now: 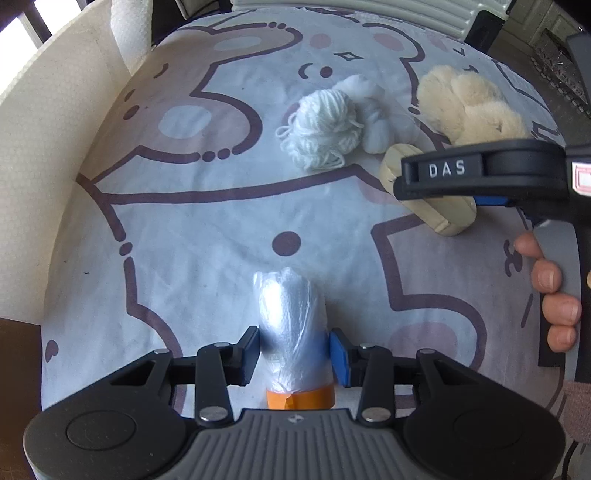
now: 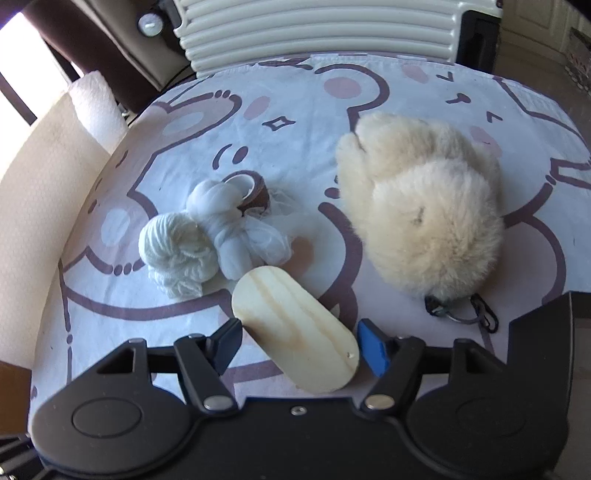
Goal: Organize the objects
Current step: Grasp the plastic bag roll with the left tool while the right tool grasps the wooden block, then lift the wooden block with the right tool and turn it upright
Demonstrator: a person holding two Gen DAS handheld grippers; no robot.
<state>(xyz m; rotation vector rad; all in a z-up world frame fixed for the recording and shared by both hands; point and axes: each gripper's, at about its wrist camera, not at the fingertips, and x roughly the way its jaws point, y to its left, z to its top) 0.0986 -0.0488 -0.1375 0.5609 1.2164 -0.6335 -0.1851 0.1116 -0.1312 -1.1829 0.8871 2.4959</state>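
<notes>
My left gripper point(image 1: 294, 350) is shut on a roll of clear plastic film with an orange band point(image 1: 291, 325), held just above the bear-print cloth point(image 1: 207, 229). My right gripper point(image 2: 299, 341) is open around an oval wooden block point(image 2: 295, 328) that lies on the cloth; the pads stand apart from its sides. The right gripper's body also shows in the left wrist view point(image 1: 480, 173), over the same block point(image 1: 439, 216). A pale yarn ball point(image 2: 173, 247), a knotted white mesh bundle point(image 2: 240, 229) and a cream fluffy plush point(image 2: 424, 206) lie beyond.
A paper towel roll point(image 2: 96, 107) stands at the far left beside a tall white honeycomb-textured panel point(image 1: 40, 177). A white slatted radiator point(image 2: 317, 29) is behind the table. A black clip on a ring point(image 2: 484, 314) hangs off the plush.
</notes>
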